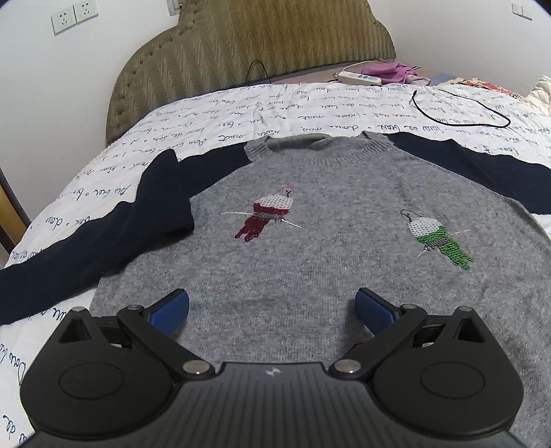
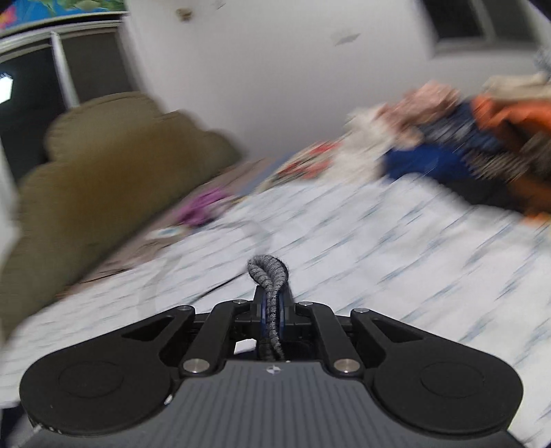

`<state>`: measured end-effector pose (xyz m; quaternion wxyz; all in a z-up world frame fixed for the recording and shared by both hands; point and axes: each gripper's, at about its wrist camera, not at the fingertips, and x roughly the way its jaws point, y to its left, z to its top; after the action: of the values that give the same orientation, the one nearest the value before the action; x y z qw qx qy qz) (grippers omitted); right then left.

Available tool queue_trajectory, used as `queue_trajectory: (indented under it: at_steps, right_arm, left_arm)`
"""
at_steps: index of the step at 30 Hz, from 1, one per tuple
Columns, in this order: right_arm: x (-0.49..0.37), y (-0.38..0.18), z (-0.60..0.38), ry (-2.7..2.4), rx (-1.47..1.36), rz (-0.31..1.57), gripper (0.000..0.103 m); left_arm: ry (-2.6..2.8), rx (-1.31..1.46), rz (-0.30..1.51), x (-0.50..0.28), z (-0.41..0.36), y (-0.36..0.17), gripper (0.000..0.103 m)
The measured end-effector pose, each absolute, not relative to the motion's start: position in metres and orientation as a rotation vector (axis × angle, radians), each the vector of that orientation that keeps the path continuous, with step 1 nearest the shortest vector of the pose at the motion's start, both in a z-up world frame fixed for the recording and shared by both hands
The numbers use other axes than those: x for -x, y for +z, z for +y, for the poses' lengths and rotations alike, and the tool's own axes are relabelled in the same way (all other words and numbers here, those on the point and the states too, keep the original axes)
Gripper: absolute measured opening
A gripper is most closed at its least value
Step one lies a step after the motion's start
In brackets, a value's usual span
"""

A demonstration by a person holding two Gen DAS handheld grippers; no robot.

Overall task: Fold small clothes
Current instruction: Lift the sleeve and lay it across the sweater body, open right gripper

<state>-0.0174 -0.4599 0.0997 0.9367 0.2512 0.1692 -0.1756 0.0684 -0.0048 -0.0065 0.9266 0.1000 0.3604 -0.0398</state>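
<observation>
- Bed cover (image 1: 310,103), white w/ blue writing, spread flat.
- Headboard (image 1: 241,44), olive green, bumpy top, vs the wall.
- Wall plugs (image 1: 74,15), 2, top left.
- Black cord (image 1: 458,110) lying loose on cover.
- White power strip (image 1: 360,78) nr purple cloth (image 1: 392,70).
- Pile of clothes (image 2: 465,138), blue, orange + white, blurry.

Your left gripper (image 1: 272,310) is tipped downward with its jaws spread wide, blue pads (image 1: 170,312) angled outward and nothing caught between them, just hanging a bit above the fabric. Your right gripper (image 2: 272,310) is the busy one: jaws pinched nearly together on a thin grey knit edge (image 2: 270,275) that loops up past the fingertips. That view's pretty smeared, and it's aimed only slightly downward and rolled to one side.
</observation>
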Motion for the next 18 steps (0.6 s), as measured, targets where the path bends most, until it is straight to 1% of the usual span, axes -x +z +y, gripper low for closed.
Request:
queue_trajectory:
  at_steps: [7,18]
  right_arm:
    - [-0.022,0.087,-0.405,-0.117,-0.602,0.444,0.01]
    - [-0.065,0.087,-0.318,0.094,-0.596,0.506,0.01]
  left_arm:
    - [-0.064,-0.204,0.737,-0.071,0.004,-0.006,0.103]
    - [-0.041,-0.209,0.741,-0.074,0.016,-0.005,0.103]
